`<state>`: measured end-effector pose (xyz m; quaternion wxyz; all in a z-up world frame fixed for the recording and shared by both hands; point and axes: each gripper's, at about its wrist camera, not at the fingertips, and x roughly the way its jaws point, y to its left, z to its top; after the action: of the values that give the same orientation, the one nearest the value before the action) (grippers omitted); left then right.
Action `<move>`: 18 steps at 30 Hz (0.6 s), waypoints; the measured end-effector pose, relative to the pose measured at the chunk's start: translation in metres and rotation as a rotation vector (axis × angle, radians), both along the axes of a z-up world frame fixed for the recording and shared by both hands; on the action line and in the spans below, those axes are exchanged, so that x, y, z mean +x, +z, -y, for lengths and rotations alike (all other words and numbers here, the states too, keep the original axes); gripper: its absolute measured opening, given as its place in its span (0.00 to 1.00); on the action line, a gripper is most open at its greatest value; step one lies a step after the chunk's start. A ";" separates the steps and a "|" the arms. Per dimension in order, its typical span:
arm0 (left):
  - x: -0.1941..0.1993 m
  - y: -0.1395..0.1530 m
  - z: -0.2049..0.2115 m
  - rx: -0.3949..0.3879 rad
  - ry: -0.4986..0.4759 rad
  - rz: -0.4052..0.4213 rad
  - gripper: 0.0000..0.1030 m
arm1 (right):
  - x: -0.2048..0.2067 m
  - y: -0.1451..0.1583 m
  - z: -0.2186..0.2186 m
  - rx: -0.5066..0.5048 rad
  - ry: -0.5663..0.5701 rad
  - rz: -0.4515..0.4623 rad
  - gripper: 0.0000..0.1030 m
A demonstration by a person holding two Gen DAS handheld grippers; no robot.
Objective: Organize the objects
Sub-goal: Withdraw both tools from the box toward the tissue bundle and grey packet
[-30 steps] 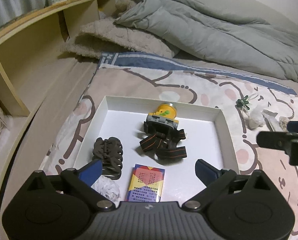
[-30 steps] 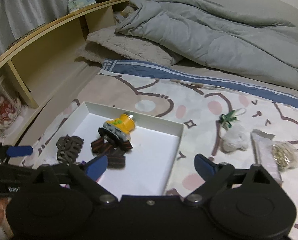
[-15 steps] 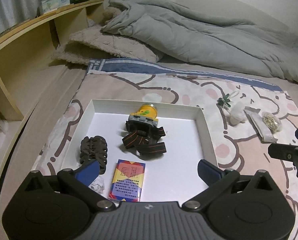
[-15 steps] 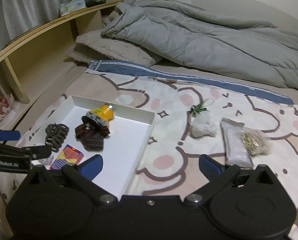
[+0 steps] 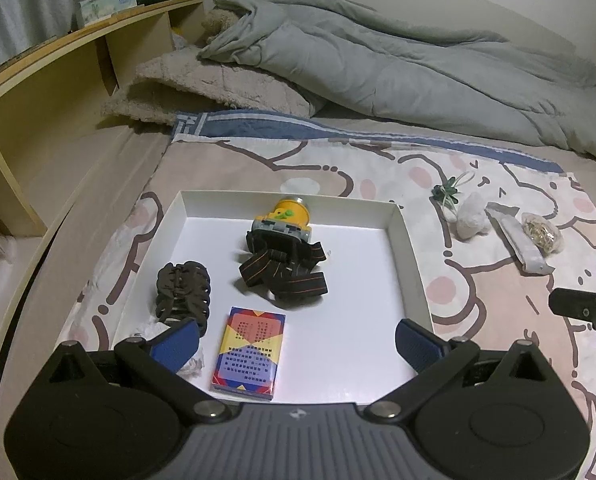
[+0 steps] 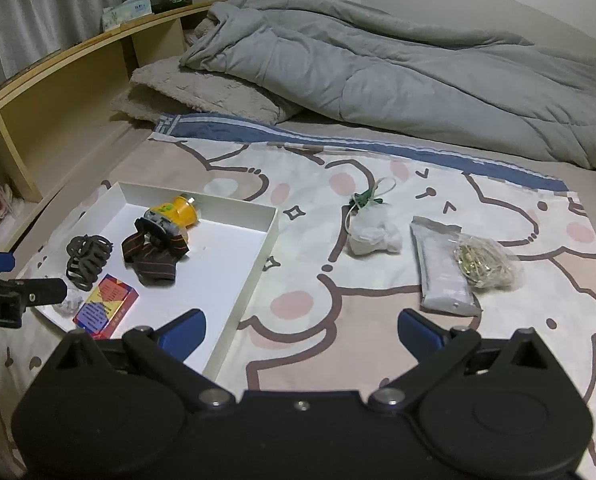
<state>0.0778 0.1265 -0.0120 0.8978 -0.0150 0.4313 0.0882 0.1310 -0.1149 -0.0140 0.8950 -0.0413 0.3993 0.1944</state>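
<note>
Your left hand-held gripper [image 5: 296,342] hangs wide and empty over the near end of the white tray [image 5: 409,248] on the bed; ahead of its left finger lies the dark hair claw [image 5: 184,292], between its fingers the colourful card box [image 5: 250,354], and beyond that the yellow headlamp [image 5: 284,232]. Your right hand-held gripper [image 6: 301,334], its jaws just having opened wide with nothing between them, hovers just right of the tray, with the white pouch [image 6: 371,234], grey packet [image 6: 443,272] and bag of rubber bands [image 6: 483,264] ahead on the patterned sheet [image 6: 377,184].
</note>
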 end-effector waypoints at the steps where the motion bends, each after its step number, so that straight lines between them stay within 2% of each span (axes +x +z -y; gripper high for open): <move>1: 0.000 0.000 0.001 0.002 0.000 0.000 1.00 | 0.000 0.000 0.001 -0.001 0.000 0.000 1.00; 9: 0.004 0.001 0.011 0.004 -0.003 -0.002 1.00 | 0.002 0.002 0.012 0.012 -0.008 -0.001 1.00; 18: 0.018 0.002 0.036 0.004 -0.025 -0.002 1.00 | 0.003 0.008 0.043 0.019 -0.059 0.020 1.00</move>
<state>0.0955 0.0905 -0.0096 0.8984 -0.0076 0.4321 0.0778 0.1341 -0.1582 -0.0063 0.9046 -0.0232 0.3896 0.1714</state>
